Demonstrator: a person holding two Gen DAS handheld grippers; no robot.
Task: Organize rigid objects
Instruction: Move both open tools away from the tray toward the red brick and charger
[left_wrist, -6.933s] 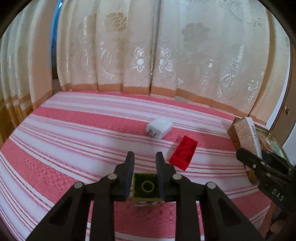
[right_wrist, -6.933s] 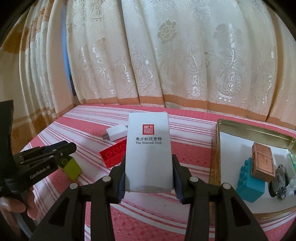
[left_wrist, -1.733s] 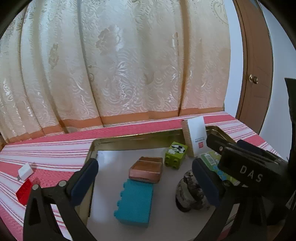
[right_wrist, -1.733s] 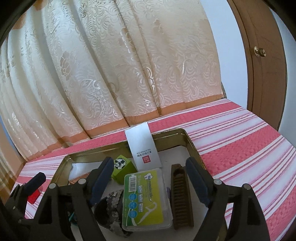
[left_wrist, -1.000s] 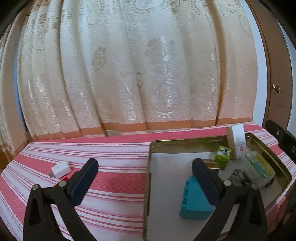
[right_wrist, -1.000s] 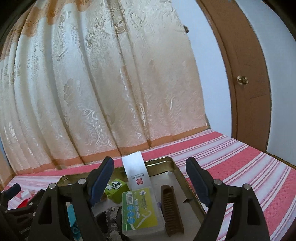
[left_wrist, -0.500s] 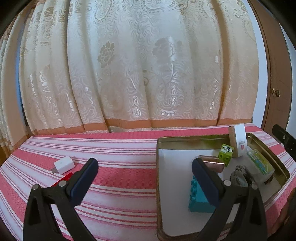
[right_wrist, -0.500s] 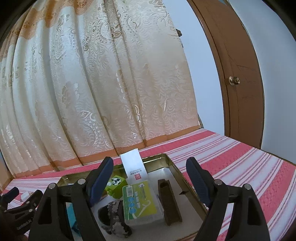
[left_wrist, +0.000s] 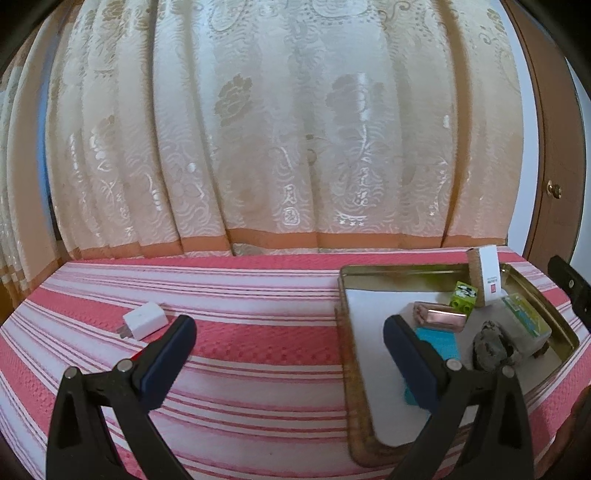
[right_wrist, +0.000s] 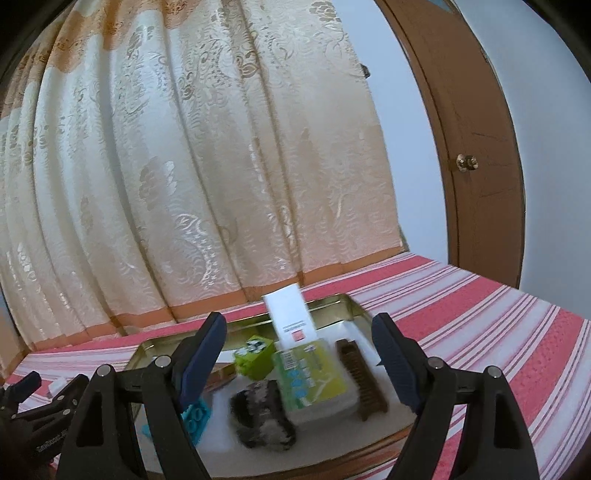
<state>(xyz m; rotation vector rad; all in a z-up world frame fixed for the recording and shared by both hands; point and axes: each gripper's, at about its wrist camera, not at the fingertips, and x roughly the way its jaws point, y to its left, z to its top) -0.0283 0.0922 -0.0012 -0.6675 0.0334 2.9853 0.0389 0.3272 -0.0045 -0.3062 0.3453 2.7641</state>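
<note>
My left gripper (left_wrist: 288, 332) is open and empty over the pink striped cloth, with a white charger (left_wrist: 144, 325) lying just left of its left finger. To its right a gold tin tray (left_wrist: 343, 295) holds a standing white box (left_wrist: 487, 277), a green cube (left_wrist: 463, 295), a copper case (left_wrist: 439, 317), a teal brick (left_wrist: 439, 343) and a dark mottled lump (left_wrist: 491, 347). My right gripper (right_wrist: 299, 343) is open and empty, hanging above the tray's near side (right_wrist: 332, 301), over the green-labelled box (right_wrist: 314, 376) and brown comb (right_wrist: 360, 376).
A cream patterned curtain (left_wrist: 280, 147) closes off the far side of the surface. A brown door with a knob (right_wrist: 467, 162) stands at the right. Striped cloth (right_wrist: 498, 314) spreads right of the tray.
The green cube and the white box, held earlier, now stand in the tray and both grippers are open. My left view has swung left towards the charger; the right gripper has drawn back.
</note>
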